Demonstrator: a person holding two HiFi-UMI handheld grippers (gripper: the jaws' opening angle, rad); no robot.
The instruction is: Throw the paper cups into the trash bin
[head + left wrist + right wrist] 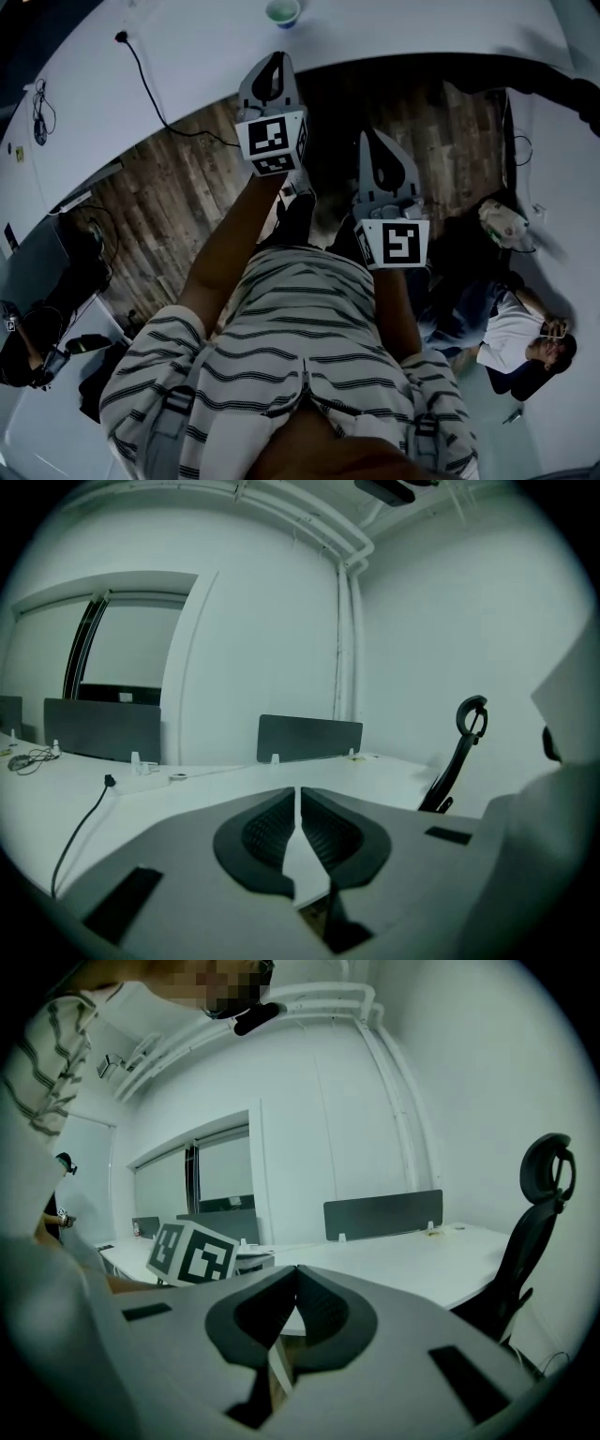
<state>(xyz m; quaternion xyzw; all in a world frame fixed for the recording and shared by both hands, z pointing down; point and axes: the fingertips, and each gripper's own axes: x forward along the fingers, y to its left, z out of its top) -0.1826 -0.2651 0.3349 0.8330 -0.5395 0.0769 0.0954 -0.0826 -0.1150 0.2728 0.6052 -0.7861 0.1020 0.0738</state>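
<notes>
Both grippers are empty. The left gripper (274, 70) has its jaws pressed together, as its own view shows, the ribbed pads meeting along one line with nothing between them (298, 803). The right gripper (375, 150) is likewise closed on nothing, its jaw tips touching in the right gripper view (292, 1283). Neither touches anything; in the head view both hang over the wooden floor (178, 206), short of the table's near edge.

One paper cup (282, 11) stands upright on the white table (197, 56), a little back from the near, curved edge and almost straight ahead of the left gripper. A black cable (145, 80) lies across the table to the left of the cup, well apart from it. No trash bin can be made out in any view.

My reading is that the task is at its start: the approach to the cup, with no grasp made yet. The next move calls for the left gripper, which is the closer one, to open its jaws wide enough for the cup, cross the table's near edge, and close lightly on the wall, since a thin cup will crush or tip easily. After that the bin has to be found.
</notes>
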